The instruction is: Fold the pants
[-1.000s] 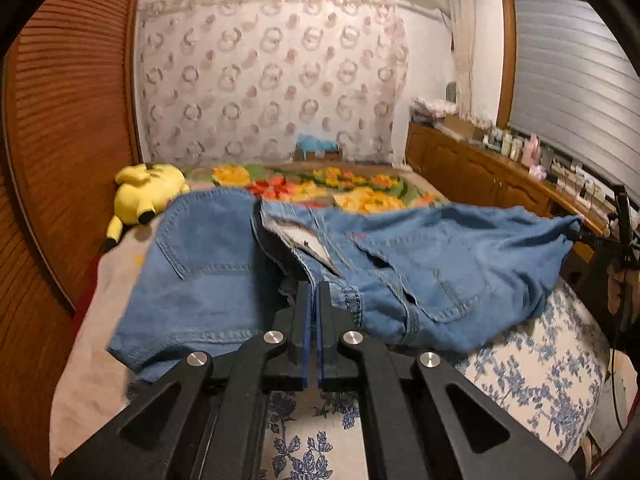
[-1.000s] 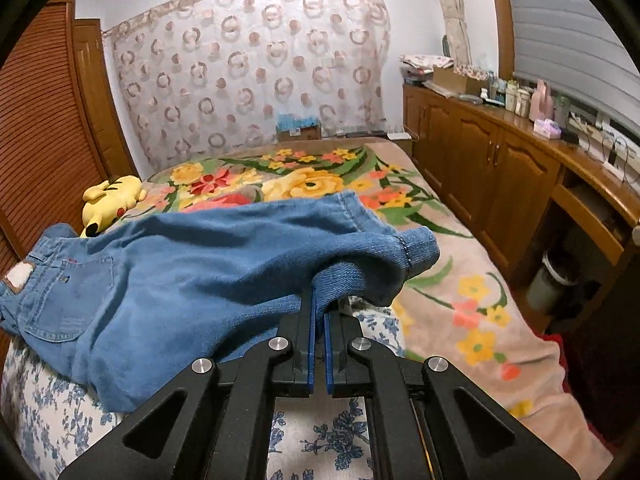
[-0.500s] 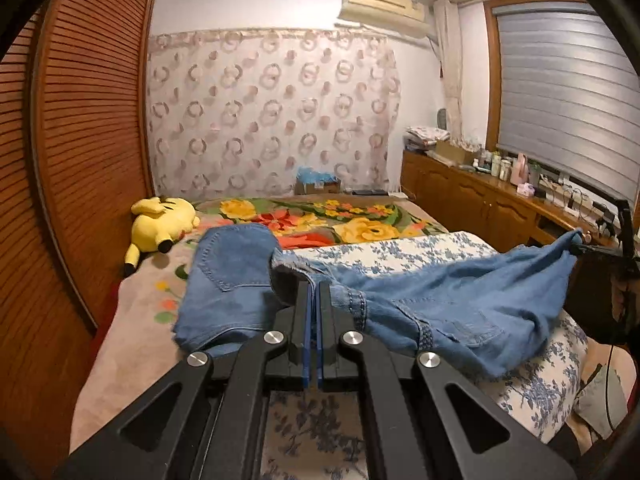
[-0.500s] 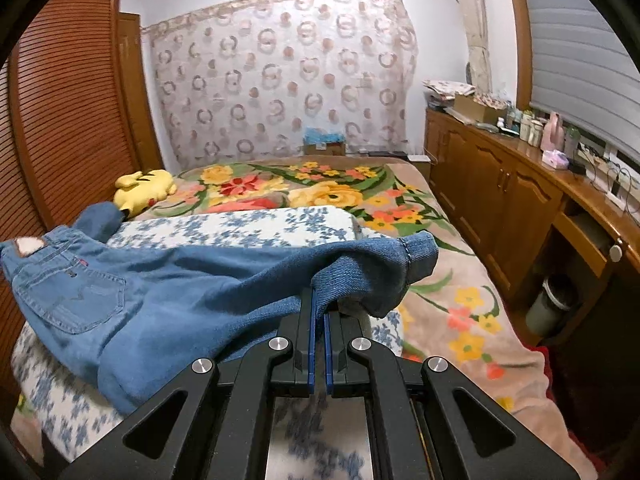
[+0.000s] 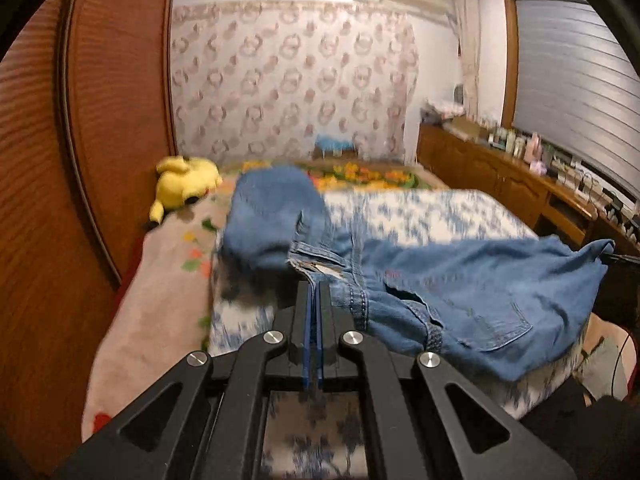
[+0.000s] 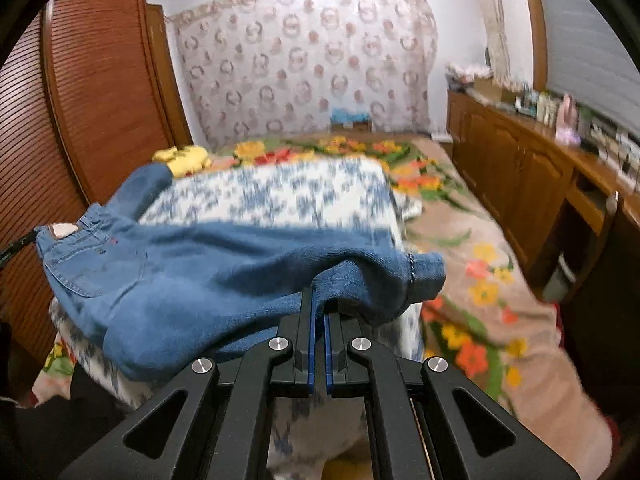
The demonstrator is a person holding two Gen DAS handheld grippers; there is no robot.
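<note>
On the bed (image 5: 160, 304), jeans (image 5: 472, 292) lay across a blue-flowered quilt (image 5: 420, 216). Left gripper (image 5: 314, 292) pinched the waistband, right gripper (image 6: 319, 300) a leg hem. Louvred doors (image 5: 80, 120) and cabinets (image 6: 516, 184) flanked it.

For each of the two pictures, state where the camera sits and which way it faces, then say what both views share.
Left wrist: on the left gripper, looking along its shut fingers at the jeans waistband end on the bed.
Right wrist: on the right gripper, shut on the jeans' leg hem.
Shared: the jeans, floral cloth, yellow plush toy, curtain.
</note>
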